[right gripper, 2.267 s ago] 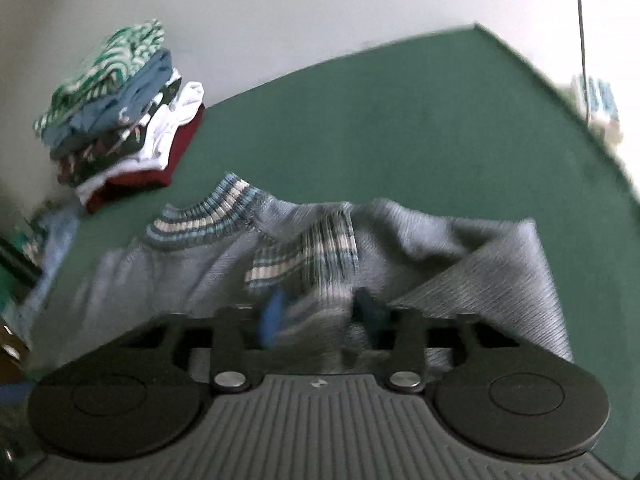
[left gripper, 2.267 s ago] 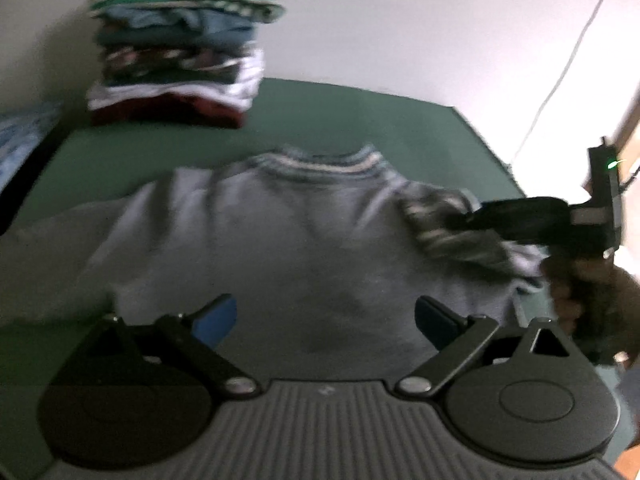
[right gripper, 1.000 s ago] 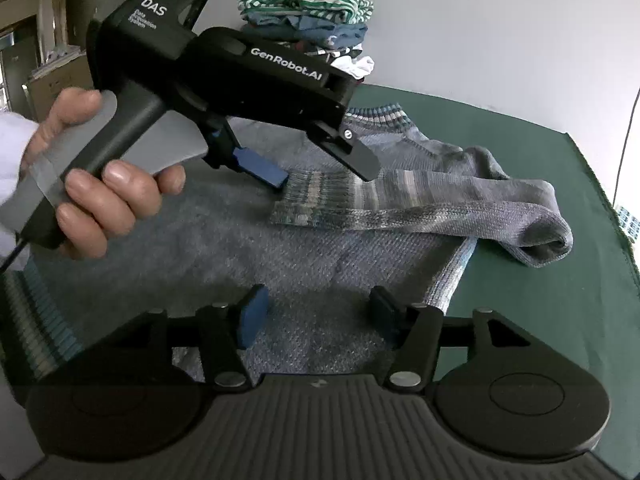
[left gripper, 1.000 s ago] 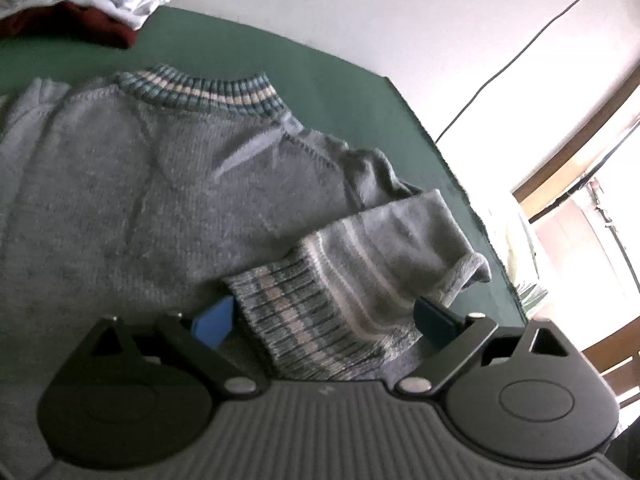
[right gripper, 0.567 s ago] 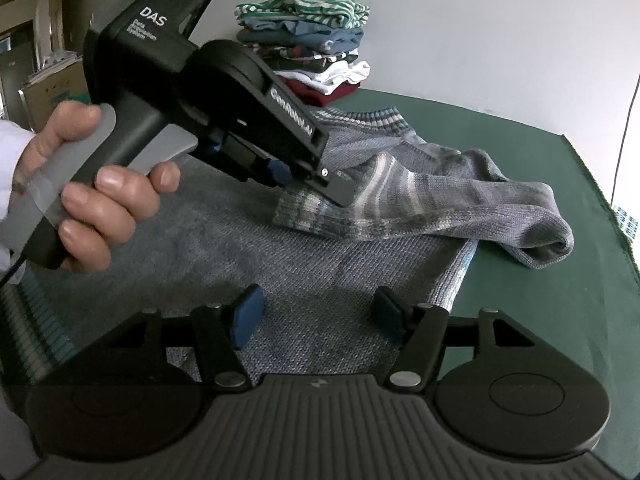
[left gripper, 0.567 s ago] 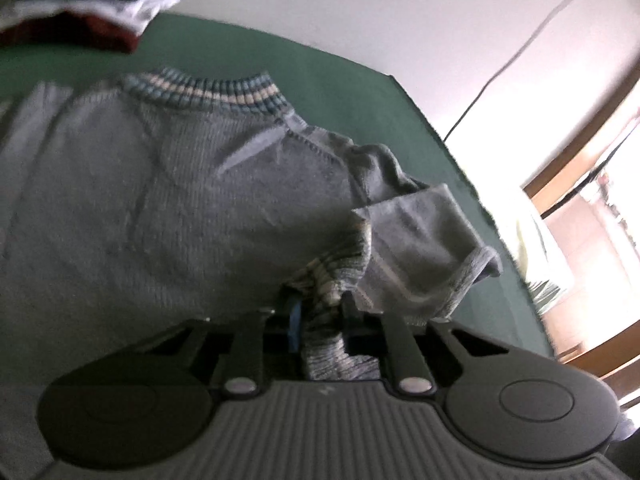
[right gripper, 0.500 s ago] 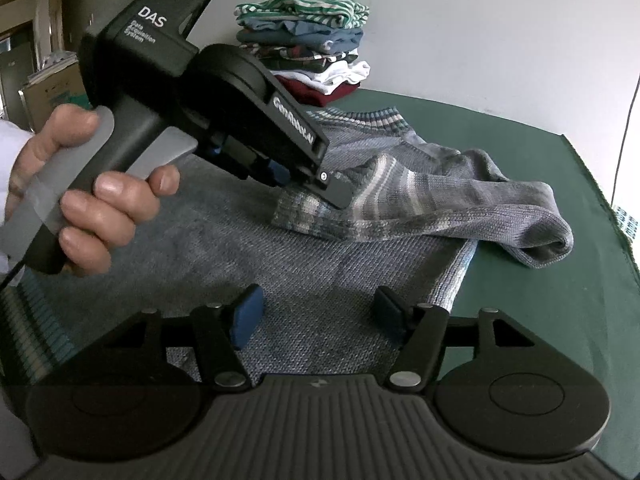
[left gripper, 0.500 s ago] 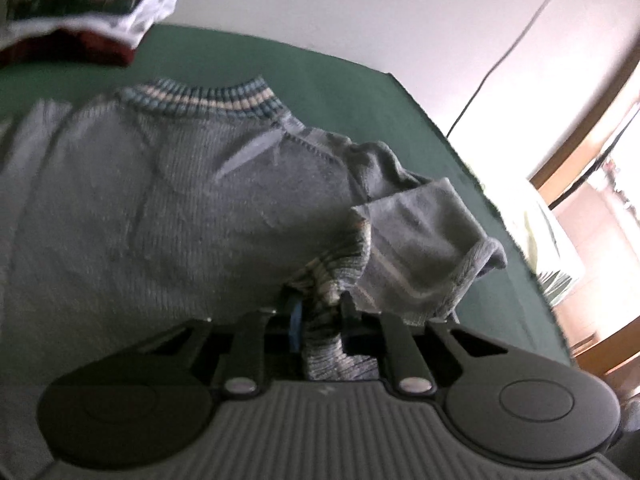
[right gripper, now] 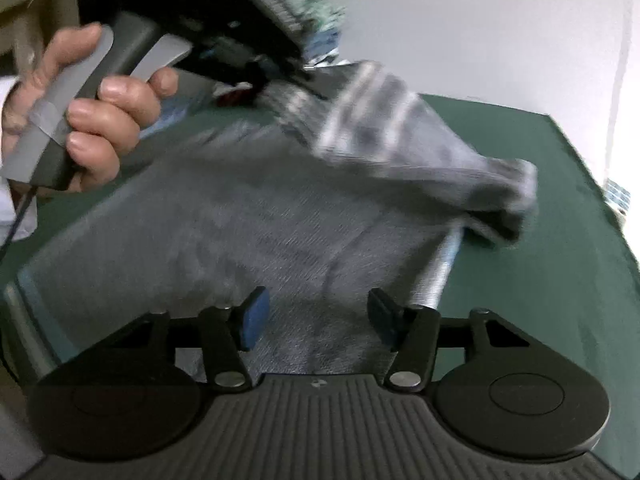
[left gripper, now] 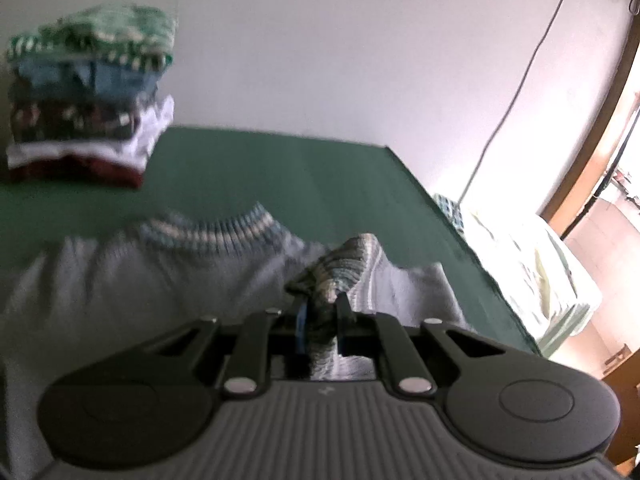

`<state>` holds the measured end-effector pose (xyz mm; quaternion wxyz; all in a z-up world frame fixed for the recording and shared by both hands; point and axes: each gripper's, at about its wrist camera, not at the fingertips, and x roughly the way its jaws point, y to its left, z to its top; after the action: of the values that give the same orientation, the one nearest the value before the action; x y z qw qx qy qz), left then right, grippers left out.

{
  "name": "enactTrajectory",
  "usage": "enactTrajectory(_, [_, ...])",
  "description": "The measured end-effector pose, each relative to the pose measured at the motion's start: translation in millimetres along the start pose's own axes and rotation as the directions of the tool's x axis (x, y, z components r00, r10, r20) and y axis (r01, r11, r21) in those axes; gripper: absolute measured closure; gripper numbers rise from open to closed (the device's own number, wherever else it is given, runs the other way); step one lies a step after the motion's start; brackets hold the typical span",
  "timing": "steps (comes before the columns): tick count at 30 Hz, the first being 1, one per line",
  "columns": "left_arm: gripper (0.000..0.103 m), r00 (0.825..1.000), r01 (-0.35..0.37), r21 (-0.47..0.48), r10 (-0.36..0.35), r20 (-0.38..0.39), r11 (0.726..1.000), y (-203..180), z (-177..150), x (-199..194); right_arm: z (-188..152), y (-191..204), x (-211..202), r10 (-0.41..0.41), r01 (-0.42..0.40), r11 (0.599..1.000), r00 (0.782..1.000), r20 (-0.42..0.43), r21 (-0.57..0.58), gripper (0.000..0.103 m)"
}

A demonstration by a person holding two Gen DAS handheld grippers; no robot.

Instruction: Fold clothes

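Left gripper (left gripper: 321, 312) clamped on sleeve cuff (left gripper: 340, 268)

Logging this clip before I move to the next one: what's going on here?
A person is folding a grey knit sweater on a green table. The left gripper is shut on the sweater's striped cuff and holds the sleeve up off the body. The right gripper hovers open over the sweater's lower part, holding nothing. A stack of folded clothes sits at the far end.

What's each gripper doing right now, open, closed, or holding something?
Left gripper: shut on the striped sleeve cuff of the grey sweater.
Right gripper: open, jaws just narrowing slightly, holding nothing, over the sweater.
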<state>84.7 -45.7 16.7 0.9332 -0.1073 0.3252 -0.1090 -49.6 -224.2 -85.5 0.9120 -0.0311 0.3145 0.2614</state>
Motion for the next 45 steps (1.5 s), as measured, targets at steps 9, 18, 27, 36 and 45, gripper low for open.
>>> enactTrajectory(9, [0.096,0.998,0.033,0.021,-0.035,0.059,0.999,29.3,41.3,-9.2,-20.5,-7.8,-39.2,-0.112,0.135,0.965,0.987,-0.113,0.226,0.047])
enactTrajectory(18, [0.096,0.993,0.095,0.009,-0.095,0.064,0.995,59.0,45.5,-11.9,-55.5,13.3,-69.8,-0.211,0.261,0.867,0.964,-0.162,0.424,0.065])
enactTrajectory(27, [0.096,0.993,0.071,0.008,-0.071,0.089,0.997,71.1,53.8,-25.3,-50.0,24.6,-65.9,-0.328,0.365,0.823,0.931,-0.161,0.436,0.094])
enactTrajectory(36, [0.096,0.99,0.037,-0.009,-0.035,0.136,0.999,96.3,70.7,-54.9,-19.7,53.3,-60.0,-0.271,0.293,0.91,0.956,-0.115,0.292,0.094])
enactTrajectory(45, [0.096,0.989,-0.05,-0.039,0.055,0.138,0.998,138.9,77.2,-76.9,-14.3,85.8,-41.2,-0.163,0.186,0.968,0.976,-0.141,0.169,0.094])
